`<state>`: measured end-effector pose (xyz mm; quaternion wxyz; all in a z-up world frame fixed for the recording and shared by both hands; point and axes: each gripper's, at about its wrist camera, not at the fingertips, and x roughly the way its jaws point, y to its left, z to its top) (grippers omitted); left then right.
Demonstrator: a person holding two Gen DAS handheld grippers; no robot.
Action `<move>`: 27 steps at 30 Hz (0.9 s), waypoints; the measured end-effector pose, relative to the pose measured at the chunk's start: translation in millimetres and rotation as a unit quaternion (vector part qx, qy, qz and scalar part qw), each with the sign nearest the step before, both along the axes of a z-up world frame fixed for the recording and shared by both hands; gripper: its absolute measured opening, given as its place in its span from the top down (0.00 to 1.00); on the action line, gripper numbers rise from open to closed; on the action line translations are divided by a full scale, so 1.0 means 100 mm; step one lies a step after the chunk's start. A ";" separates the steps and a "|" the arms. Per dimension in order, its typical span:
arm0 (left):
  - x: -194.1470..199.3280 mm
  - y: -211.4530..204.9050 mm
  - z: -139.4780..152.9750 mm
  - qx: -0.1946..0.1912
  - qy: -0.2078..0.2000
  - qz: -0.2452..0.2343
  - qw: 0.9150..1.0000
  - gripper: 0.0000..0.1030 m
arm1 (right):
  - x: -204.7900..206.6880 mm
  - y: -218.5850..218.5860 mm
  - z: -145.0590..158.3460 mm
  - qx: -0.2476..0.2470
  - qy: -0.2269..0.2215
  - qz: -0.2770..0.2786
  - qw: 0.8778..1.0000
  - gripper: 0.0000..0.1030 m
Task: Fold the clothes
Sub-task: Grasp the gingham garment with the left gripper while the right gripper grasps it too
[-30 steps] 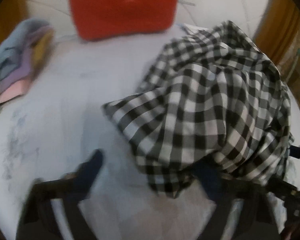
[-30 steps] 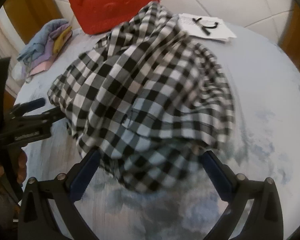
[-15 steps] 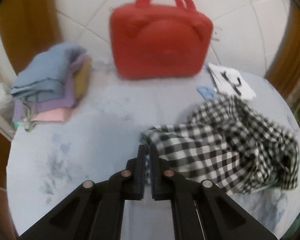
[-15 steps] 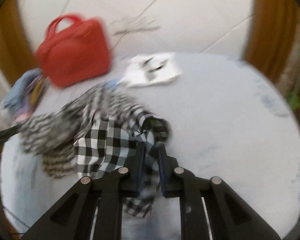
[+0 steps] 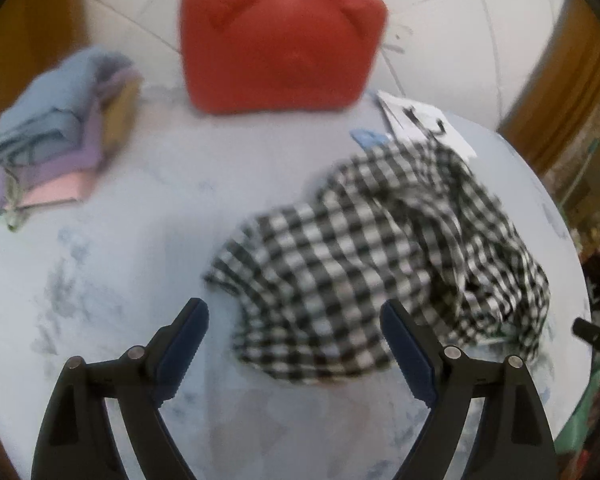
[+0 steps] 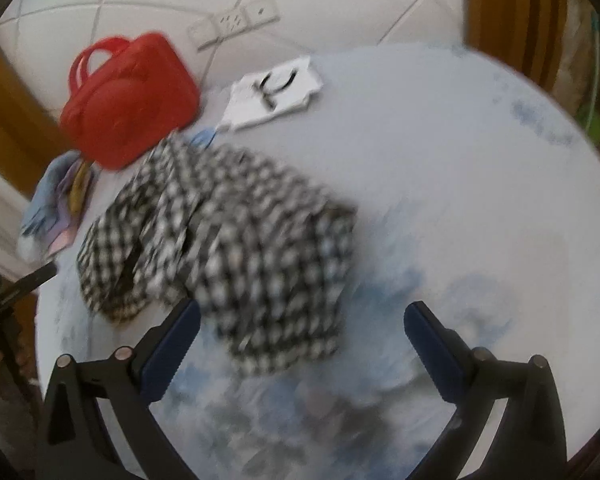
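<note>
A black-and-white checked garment (image 5: 372, 264) lies crumpled in a heap on the round pale blue table (image 5: 120, 280). It also shows in the right wrist view (image 6: 236, 256). My left gripper (image 5: 296, 320) is open, its blue-padded fingers standing wide apart at the near edge of the cloth and holding nothing. My right gripper (image 6: 300, 320) is open too, with the garment's near corner lying between its fingers, ungripped. Both views are blurred.
A red handbag (image 5: 280, 36) stands at the back of the table. A stack of folded clothes (image 5: 56, 140) sits at the back left. A white sheet with black marks (image 6: 276, 92) lies at the back right. Tiled wall behind.
Half a second ago both grippers were shut on the checked garment. Both have opened and let it go, and it now lies loose on the table.
</note>
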<state>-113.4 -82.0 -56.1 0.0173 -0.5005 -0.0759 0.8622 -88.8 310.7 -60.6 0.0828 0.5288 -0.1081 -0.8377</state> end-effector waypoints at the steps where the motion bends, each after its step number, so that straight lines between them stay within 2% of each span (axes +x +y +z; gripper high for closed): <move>1: 0.01 0.08 -0.06 -0.001 -0.004 -0.008 1.000 0.14 | 0.04 -0.06 -0.07 -0.001 -0.008 0.005 1.000 0.00; 4: 0.00 0.29 -0.22 -0.006 -0.012 -0.031 0.999 0.14 | 0.13 -0.27 -0.24 0.020 -0.022 0.022 0.999 0.00; 7: -0.07 0.48 -0.41 -0.029 -0.024 -0.051 0.998 0.14 | 0.14 -0.48 -0.39 0.054 -0.017 0.043 0.997 0.00; 8: -0.11 0.53 -0.47 -0.038 -0.028 -0.056 0.997 0.19 | 0.13 -0.55 -0.44 0.070 -0.012 0.050 0.996 0.00; 9: -0.14 0.56 -0.53 -0.047 -0.032 -0.055 0.997 0.27 | 0.10 -0.61 -0.49 0.089 -0.006 0.056 0.994 0.00; 10: -0.19 0.56 -0.58 -0.056 -0.039 -0.052 0.996 0.58 | 0.05 -0.64 -0.55 0.108 -0.004 0.060 0.992 0.00; 11: -0.23 0.53 -0.61 -0.056 -0.048 -0.045 0.996 0.83 | 0.01 -0.67 -0.61 0.127 -0.003 0.063 0.990 0.00; 13: -0.27 0.40 -0.58 -0.032 -0.051 -0.024 0.998 0.91 | -0.05 -0.60 -0.60 0.141 0.008 0.056 0.988 0.35; 14: -0.27 0.31 -0.51 -0.034 -0.044 -0.009 0.998 0.93 | -0.09 -0.52 -0.54 0.141 0.013 0.045 0.989 0.80; 15: -0.26 0.22 -0.43 -0.036 -0.037 0.006 0.999 0.94 | -0.14 -0.42 -0.47 0.141 0.017 0.033 0.989 0.91; 19: -0.16 -0.16 -0.06 -0.037 -0.003 0.058 0.998 0.96 | -0.24 -0.07 0.03 0.163 0.073 -0.001 0.984 0.91; 21: -0.07 -0.34 0.17 -0.038 0.016 0.082 0.996 0.96 | -0.25 0.08 0.41 0.188 0.121 -0.017 0.975 0.91; 25: 0.08 -0.71 0.62 -0.040 0.049 0.121 0.991 0.96 | -0.43 0.36 1.18 0.201 0.197 -0.042 0.959 0.91; 27: 0.11 -0.89 0.79 -0.038 0.058 0.136 0.988 0.96 | -0.58 0.51 1.50 0.201 0.217 -0.045 0.954 0.91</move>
